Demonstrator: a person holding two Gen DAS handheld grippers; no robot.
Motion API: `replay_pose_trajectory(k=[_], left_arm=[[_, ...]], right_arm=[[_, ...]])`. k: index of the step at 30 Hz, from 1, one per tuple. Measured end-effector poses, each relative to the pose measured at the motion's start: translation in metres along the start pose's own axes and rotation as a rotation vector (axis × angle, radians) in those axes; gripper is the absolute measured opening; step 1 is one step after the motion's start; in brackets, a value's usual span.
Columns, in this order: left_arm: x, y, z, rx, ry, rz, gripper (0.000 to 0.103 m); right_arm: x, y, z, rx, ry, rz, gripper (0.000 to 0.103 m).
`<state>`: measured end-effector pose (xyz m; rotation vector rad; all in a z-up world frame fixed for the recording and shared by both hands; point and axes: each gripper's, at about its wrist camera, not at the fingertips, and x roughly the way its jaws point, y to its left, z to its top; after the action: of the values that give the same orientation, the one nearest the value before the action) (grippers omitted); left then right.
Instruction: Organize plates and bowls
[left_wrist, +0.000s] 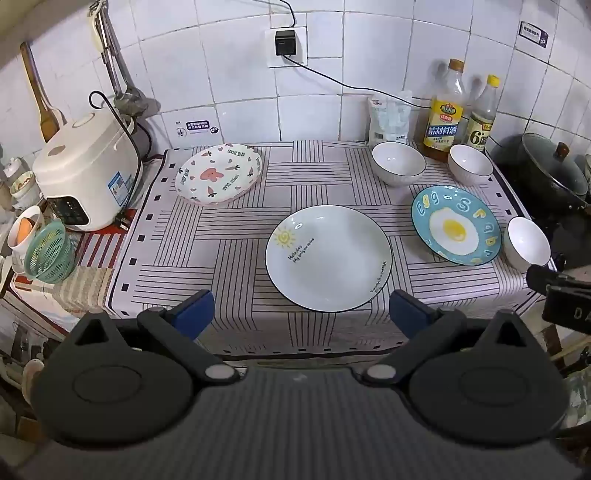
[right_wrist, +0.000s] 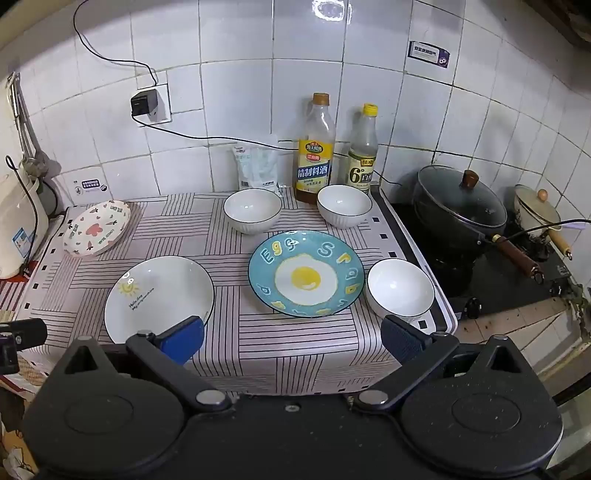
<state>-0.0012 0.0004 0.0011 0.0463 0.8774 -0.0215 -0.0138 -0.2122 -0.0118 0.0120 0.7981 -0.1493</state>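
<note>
While both tools hang short of the counter's near edge, the left gripper (left_wrist: 301, 314) and the right gripper (right_wrist: 291, 339) stand with jaws spread wide, their blue pads gripping nothing. Nearest on the striped tablecloth (left_wrist: 229, 258) lies the round white sun plate (left_wrist: 328, 258), glossy and shallow, at the left gripper's 12 o'clock. At its 3 o'clock sits the blue egg plate (right_wrist: 304, 273), glazed with a fried-egg print — just beside it, at its own 3 o'clock, a small white bowl (right_wrist: 400, 288), ribbed outside and holding nothing. Farther back, at 11 o'clock from the sun plate, the floral plate (left_wrist: 218, 173) sits well apart. Two more ribbed white bowls (right_wrist: 253, 210) (right_wrist: 345, 205) stand at the cloth's far edge, both bare inside. Behind them — two clear bottles (right_wrist: 316, 155) with yellow labels against the tiled wall.
</note>
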Motion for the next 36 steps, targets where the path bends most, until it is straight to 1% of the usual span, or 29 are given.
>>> replay_pose_trajectory(k=[8, 9, 14, 15, 18, 27, 36], left_arm=[[-0.008, -0.003, -0.005, -0.006, -0.034, 0.006, 0.101], [-0.004, 0.001, -0.003, -0.021, -0.014, -0.009, 0.101], [-0.007, 0.005, -0.004, -0.011, -0.026, -0.028, 0.1], [-0.008, 0.004, -0.005, -0.003, -0.029, -0.032, 0.1], [-0.008, 0.001, -0.006, 0.013, -0.042, -0.024, 0.101], [-0.004, 0.005, -0.009, -0.015, -0.037, -0.035, 0.102], [-0.002, 0.003, -0.013, -0.002, -0.046, -0.041, 0.102]], right_arm=[[-0.001, 0.001, -0.002, -0.003, -0.001, -0.007, 0.103], [0.001, 0.001, -0.001, -0.003, -0.001, -0.008, 0.103], [0.0, 0.001, -0.005, -0.009, 0.0, -0.015, 0.103], [0.001, 0.002, -0.002, -0.014, 0.006, -0.016, 0.103], [0.002, 0.002, -0.003, -0.017, 0.011, -0.017, 0.103], [0.002, 0.002, -0.004, -0.028, 0.014, -0.024, 0.103], [0.001, 0.001, -0.006, -0.033, 0.012, -0.024, 0.103]])
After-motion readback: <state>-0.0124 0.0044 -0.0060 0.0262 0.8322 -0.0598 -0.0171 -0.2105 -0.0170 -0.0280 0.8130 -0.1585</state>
